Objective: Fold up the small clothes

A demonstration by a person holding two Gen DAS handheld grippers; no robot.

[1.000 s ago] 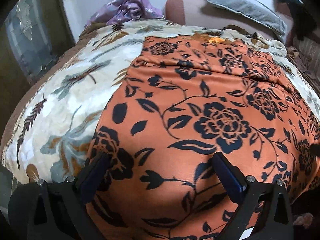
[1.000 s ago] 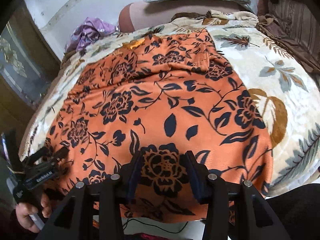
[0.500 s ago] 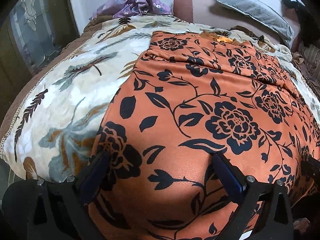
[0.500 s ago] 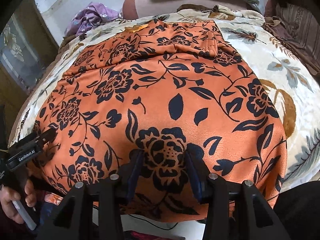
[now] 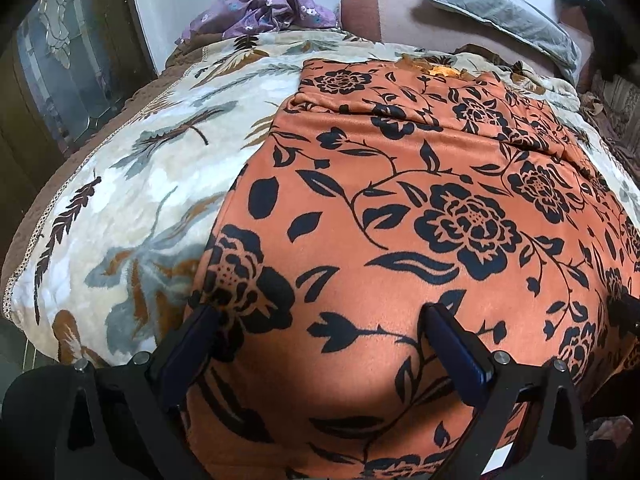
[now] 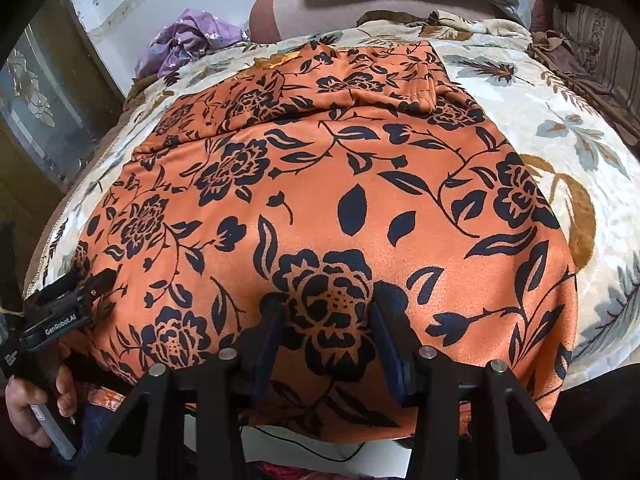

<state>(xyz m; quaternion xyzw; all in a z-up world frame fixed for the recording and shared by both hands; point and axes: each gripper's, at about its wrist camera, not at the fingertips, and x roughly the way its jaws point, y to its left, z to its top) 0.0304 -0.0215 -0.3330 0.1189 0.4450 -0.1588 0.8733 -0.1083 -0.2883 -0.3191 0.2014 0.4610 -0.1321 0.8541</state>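
Both grippers hover at the bed's (image 5: pixel 120 208) near edge: left gripper (image 5: pixel 320 320) wide, right gripper (image 6: pixel 326 312) half-parted, empty. Pinch the orange floral garment's (image 5: pixel 400 216) hem evenly, lift together.

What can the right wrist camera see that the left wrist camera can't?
Only the right wrist view shows the person's hand holding the left hand-held gripper at the cloth's near edge, and a big brown leaf printed on the blanket.

Only the left wrist view shows a dark thing at the top right; what it is, I cannot tell.

Both show the orange flowered cloth spread on the leafy blanket, the purple bundle and the grey pillow.
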